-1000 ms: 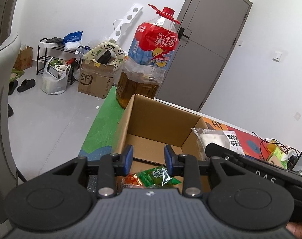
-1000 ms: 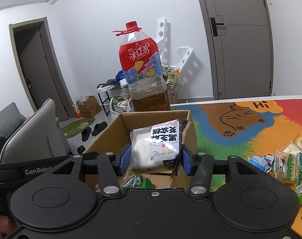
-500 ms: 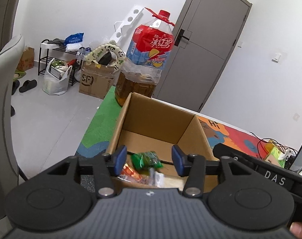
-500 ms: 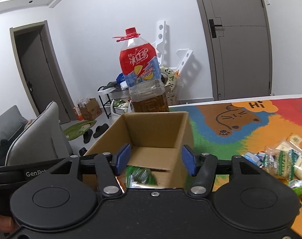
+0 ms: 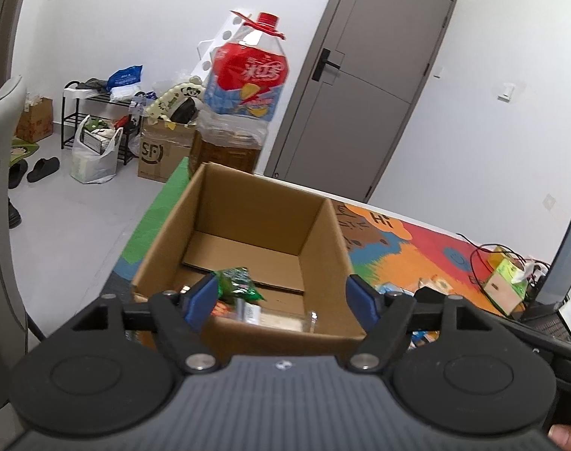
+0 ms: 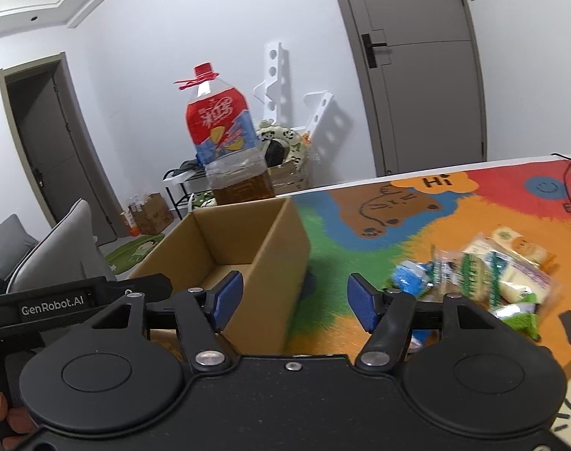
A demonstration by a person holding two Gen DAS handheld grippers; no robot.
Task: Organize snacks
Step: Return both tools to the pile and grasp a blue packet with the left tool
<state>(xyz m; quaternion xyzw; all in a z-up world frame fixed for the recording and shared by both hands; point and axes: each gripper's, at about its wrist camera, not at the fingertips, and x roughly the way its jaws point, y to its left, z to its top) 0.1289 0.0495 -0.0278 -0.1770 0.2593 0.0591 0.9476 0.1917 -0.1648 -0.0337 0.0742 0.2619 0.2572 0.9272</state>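
Snacks [image 6: 485,267] lie in a loose heap on the colourful tabletop [image 6: 364,203], to the right of and a little beyond the right claw [image 6: 295,300], which is spread wide and holds nothing. Its left pad sits over the near right corner of the cardboard box [image 6: 270,263], its right pad over bare mat. In the left wrist view, the left claw [image 5: 281,297] is also wide open and empty, hovering at the box's near rim [image 5: 285,329]. A green packet [image 5: 238,283] and a few other wrappers rest on the box floor just beyond its left pad. A large bottle [image 5: 244,101] with a red cap stands behind the box.
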